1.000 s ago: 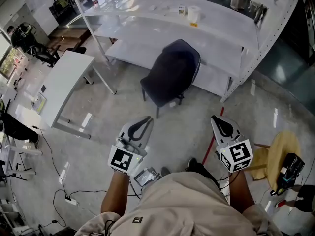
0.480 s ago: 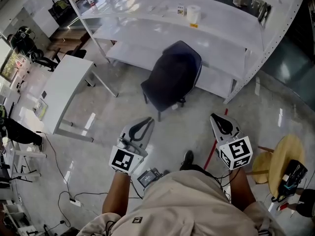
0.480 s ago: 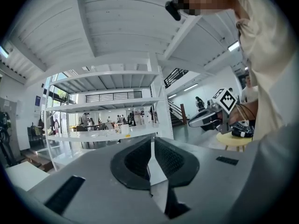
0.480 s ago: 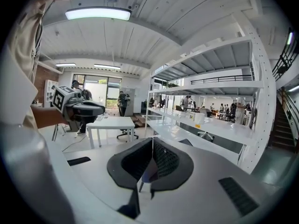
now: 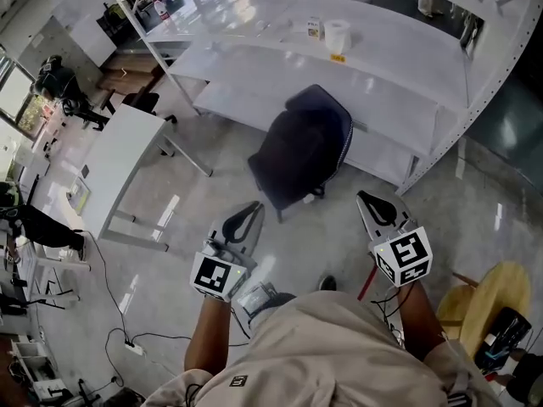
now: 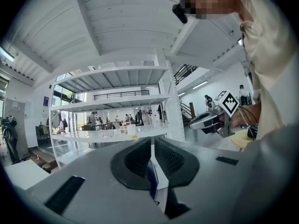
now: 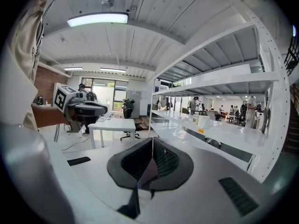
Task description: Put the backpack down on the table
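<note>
A dark navy backpack stands low in front of the white rack, leaning against its lowest shelf. Both grippers are held out ahead of the person's body, well short of the backpack and apart from it. The left gripper is shut with nothing between its jaws, seen too in its own view as the left gripper. The right gripper is also shut and empty, like the right gripper in its own view. Neither gripper view shows the backpack; the gripper bodies hide the floor.
A small white table stands on the left, also seen as the table. A white roll and a small box sit on the rack's shelf. A wooden stool is at the right; cables lie on the floor at the left.
The person has stepped forward: the rack and backpack have come closer and slid lower in the head view. Both grippers stayed shut and empty, carried forward together.
</note>
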Demonstrator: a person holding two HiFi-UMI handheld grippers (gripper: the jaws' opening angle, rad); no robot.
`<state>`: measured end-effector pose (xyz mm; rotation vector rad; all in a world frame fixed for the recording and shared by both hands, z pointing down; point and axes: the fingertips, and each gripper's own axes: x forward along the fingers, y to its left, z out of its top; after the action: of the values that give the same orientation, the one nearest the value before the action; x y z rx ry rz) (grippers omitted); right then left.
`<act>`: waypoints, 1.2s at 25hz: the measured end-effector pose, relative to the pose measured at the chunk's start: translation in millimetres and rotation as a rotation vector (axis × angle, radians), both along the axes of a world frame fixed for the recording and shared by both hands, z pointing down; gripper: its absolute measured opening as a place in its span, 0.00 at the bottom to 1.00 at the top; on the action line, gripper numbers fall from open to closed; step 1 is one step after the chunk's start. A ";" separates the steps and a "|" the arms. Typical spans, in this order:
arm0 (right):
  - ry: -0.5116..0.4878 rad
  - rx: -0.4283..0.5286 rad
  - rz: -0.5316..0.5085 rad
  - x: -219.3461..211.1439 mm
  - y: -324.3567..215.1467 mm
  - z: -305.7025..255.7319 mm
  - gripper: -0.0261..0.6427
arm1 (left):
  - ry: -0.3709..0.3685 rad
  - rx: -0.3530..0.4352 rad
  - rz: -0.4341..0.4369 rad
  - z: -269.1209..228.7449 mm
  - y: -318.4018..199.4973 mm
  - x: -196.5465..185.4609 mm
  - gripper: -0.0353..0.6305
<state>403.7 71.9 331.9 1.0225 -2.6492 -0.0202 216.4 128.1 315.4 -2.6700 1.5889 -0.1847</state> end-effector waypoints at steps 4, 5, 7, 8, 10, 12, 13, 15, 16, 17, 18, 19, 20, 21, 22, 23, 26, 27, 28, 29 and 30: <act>-0.007 -0.009 -0.005 2.5 -25.7 7.4 0.08 | -0.020 -0.013 -0.022 8.0 -20.5 1.5 0.10; -0.008 -0.013 -0.004 1.9 -30.8 9.9 0.08 | -0.027 -0.020 -0.022 11.1 -24.9 0.2 0.10; -0.004 -0.024 -0.004 -1.0 -41.2 15.7 0.08 | -0.027 -0.032 -0.025 14.5 -35.2 -4.5 0.10; -0.001 -0.030 -0.001 -2.9 -46.5 18.4 0.08 | -0.024 -0.034 -0.023 14.5 -41.0 -6.6 0.10; 0.005 -0.037 0.010 -7.9 -57.2 21.7 0.08 | -0.025 -0.042 -0.015 17.1 -53.3 -13.2 0.10; 0.008 -0.043 0.027 -15.2 -66.7 22.2 0.08 | -0.021 -0.053 -0.009 21.8 -66.4 -22.6 0.10; 0.007 -0.045 0.036 -19.3 -70.5 21.5 0.08 | -0.017 -0.056 -0.002 23.3 -73.3 -27.5 0.10; 0.009 -0.043 0.054 -26.4 -80.1 19.2 0.08 | -0.008 -0.049 0.019 21.2 -90.6 -35.7 0.10; 0.014 -0.040 0.064 -28.9 -87.0 18.8 0.08 | -0.003 -0.044 0.026 19.2 -100.8 -39.5 0.10; 0.020 -0.039 0.075 -31.1 -94.1 19.2 0.08 | 0.003 -0.038 0.035 17.3 -110.0 -42.6 0.10; 0.023 -0.039 0.087 -33.3 -100.1 20.0 0.08 | 0.009 -0.030 0.048 15.4 -117.3 -44.9 0.10; 0.024 -0.040 0.100 -36.1 -104.8 20.6 0.08 | 0.013 -0.022 0.063 14.4 -122.9 -47.2 0.10; 0.022 -0.041 0.112 -39.6 -108.9 20.8 0.08 | 0.014 -0.019 0.077 14.7 -128.2 -50.2 0.10; 0.019 -0.040 0.123 -44.1 -113.1 20.8 0.08 | 0.013 -0.022 0.088 16.2 -134.1 -54.1 0.10; 0.017 -0.040 0.131 -49.1 -117.9 21.2 0.08 | 0.012 -0.027 0.097 18.2 -140.8 -58.6 0.10; 0.018 -0.040 0.137 -54.1 -123.1 22.0 0.08 | 0.014 -0.030 0.104 19.8 -148.0 -63.3 0.10; 0.025 -0.042 0.158 -67.0 -139.2 24.6 0.08 | 0.023 -0.028 0.122 21.9 -167.6 -77.6 0.10; 0.025 -0.041 0.167 -70.5 -144.1 24.8 0.08 | 0.021 -0.022 0.130 22.6 -173.5 -81.8 0.10; 0.024 -0.042 0.176 -74.1 -148.3 25.2 0.08 | 0.018 -0.018 0.137 23.8 -178.9 -85.8 0.10; 0.024 -0.044 0.182 -77.9 -151.7 26.2 0.08 | 0.017 -0.017 0.143 25.6 -183.8 -89.8 0.10; 0.026 -0.048 0.184 -82.2 -154.5 27.8 0.08 | 0.018 -0.018 0.145 27.7 -188.2 -94.0 0.10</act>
<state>321.5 -82.6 359.7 1.2364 -2.5097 0.0692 122.4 -60.1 343.2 -2.7942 1.3970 -0.1720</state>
